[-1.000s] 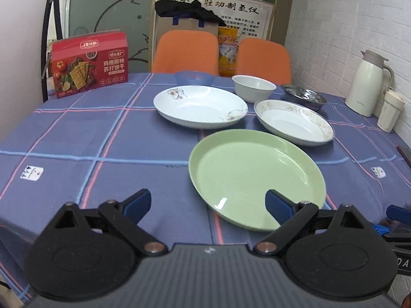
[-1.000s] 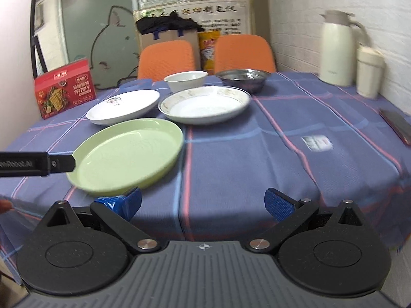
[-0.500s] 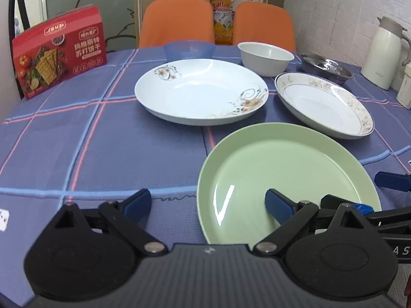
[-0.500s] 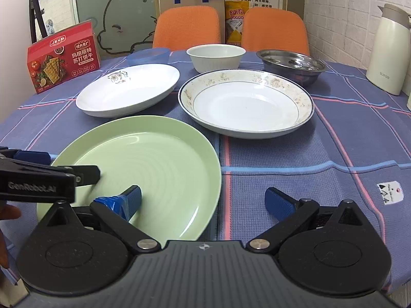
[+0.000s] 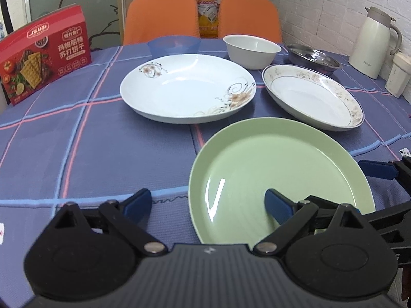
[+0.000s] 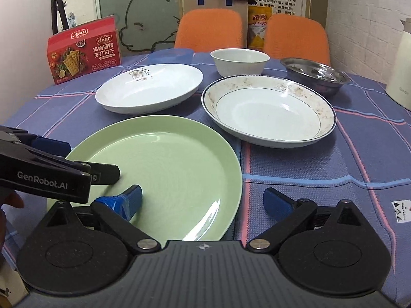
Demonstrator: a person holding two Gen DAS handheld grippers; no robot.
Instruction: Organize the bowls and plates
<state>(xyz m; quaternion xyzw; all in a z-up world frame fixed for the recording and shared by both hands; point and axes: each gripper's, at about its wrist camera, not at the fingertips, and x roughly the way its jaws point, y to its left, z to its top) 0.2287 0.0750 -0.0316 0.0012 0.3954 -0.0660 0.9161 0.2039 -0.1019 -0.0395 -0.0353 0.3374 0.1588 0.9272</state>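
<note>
A pale green plate (image 5: 277, 177) (image 6: 167, 164) lies nearest me on the blue checked tablecloth. My left gripper (image 5: 208, 204) is open: its right finger is over the plate's near part and its left finger over the cloth. My right gripper (image 6: 203, 200) is open too, astride the plate's right rim, with its left finger above the plate. The left gripper (image 6: 84, 160) also shows at the plate's left edge. Behind lie a white floral plate (image 5: 187, 89) (image 6: 149, 87) and a gold-rimmed plate (image 5: 313, 97) (image 6: 269, 113). Further back stand a white bowl (image 5: 251, 50), a blue bowl (image 5: 174, 45) and a steel bowl (image 5: 313, 59).
A red cracker box (image 5: 43, 59) stands at the back left of the table. A cream jug (image 5: 372, 43) and a small cup (image 5: 398, 77) stand at the back right by the brick wall. Two orange chairs (image 5: 161, 18) are behind the table. A hand (image 6: 10, 200) shows at the left.
Both grippers have moved forward and lower over the table. The green plate now lies partly between each open pair of fingers. No dish has shifted.
</note>
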